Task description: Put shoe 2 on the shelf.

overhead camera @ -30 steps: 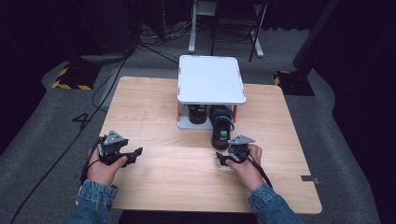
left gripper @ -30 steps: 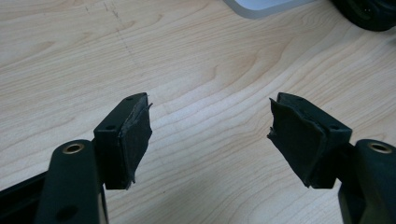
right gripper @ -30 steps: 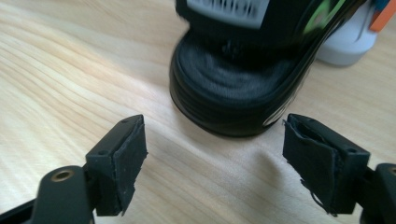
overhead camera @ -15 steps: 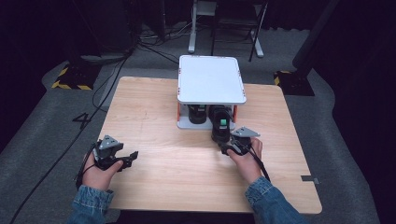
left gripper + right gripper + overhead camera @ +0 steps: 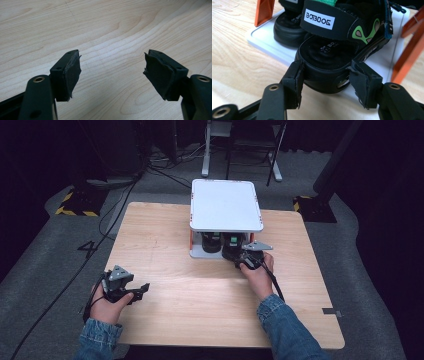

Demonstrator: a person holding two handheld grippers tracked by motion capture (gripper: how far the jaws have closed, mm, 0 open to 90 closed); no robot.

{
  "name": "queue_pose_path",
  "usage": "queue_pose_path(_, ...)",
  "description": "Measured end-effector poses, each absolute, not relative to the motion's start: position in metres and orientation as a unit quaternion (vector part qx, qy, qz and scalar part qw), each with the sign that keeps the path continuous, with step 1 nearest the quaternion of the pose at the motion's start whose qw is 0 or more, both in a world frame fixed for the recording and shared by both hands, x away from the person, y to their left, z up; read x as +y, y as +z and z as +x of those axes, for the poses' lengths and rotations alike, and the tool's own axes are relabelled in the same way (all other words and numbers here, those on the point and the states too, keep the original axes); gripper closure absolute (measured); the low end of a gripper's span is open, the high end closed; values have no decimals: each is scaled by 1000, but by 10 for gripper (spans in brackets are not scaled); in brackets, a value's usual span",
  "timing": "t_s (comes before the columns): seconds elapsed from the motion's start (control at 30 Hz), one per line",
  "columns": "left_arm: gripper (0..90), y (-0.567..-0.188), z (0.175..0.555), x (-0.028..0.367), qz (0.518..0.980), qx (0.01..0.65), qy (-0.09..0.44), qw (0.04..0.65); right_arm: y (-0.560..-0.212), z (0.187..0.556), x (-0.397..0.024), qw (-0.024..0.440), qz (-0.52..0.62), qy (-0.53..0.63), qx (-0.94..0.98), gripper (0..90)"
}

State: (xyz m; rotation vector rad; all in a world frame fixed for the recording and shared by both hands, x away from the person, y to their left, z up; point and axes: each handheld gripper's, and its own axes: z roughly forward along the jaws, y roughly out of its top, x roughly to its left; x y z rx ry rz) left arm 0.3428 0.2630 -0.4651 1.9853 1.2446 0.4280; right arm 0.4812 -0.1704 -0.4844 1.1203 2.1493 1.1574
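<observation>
R gripper (image 5: 324, 83) is closing its fingers around the heel of a sandal (image 5: 337, 50) sitting on the rack's (image 5: 226, 205) lower shelf beside its mate (image 5: 287, 27); pads look touching, grip unconfirmed. L gripper (image 5: 112, 72), fingers wide and empty, is idling on the counter (image 5: 200, 290), well off the rack. Sandal's removal is pending.

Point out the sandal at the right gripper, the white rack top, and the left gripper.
sandal (image 5: 324, 72): right gripper view, black heel end between the fingers.
rack top (image 5: 226, 205): high view, middle of the white panel.
left gripper (image 5: 112, 72): left gripper view, midway between its open fingertips.
</observation>
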Motion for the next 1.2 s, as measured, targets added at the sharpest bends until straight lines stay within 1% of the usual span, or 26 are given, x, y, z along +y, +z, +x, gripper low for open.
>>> queue_pose_path(0.2, 288, -465, 343, 263, 774, 486, 166, 371, -484, 495, -164, 228, 384, 413, 794, 480)
queue_pose_path(0.27, 288, -465, 344, 263, 774, 485, 166, 371, -483, 501, -167, 219, 379, 416, 797, 481)
queue_pose_path(0.47, 288, -466, 344, 262, 776, 483, 166, 370, -482, 511, -172, 209, 367, 418, 804, 491)
queue_pose_path(0.6, 288, -466, 345, 261, 776, 484, 165, 370, -480, 509, -169, 242, 363, 406, 803, 569)
queue_pose_path(0.77, 288, -466, 346, 260, 779, 480, 163, 368, -482, 505, -165, 261, 373, 404, 794, 580)
queue_pose_path(0.83, 287, -466, 346, 260, 778, 481, 163, 370, -481, 504, -164, 268, 374, 402, 792, 567)
queue_pose_path(0.87, 288, -465, 346, 259, 778, 480, 163, 372, -481, 503, -163, 271, 375, 402, 790, 539)
queue_pose_path(0.93, 288, -464, 346, 260, 777, 480, 164, 373, -480, 497, -163, 260, 378, 412, 787, 514)
queue_pose_path(1.03, 288, -464, 346, 261, 774, 482, 166, 375, -474, 486, -167, 259, 378, 421, 782, 482)
queue_pose_path(1.1, 288, -464, 347, 261, 775, 481, 166, 375, -465, 473, -175, 249, 384, 437, 774, 438)
queue_pose_path(1.2, 287, -463, 347, 259, 776, 480, 165, 374, -452, 457, -188, 232, 396, 454, 763, 431)
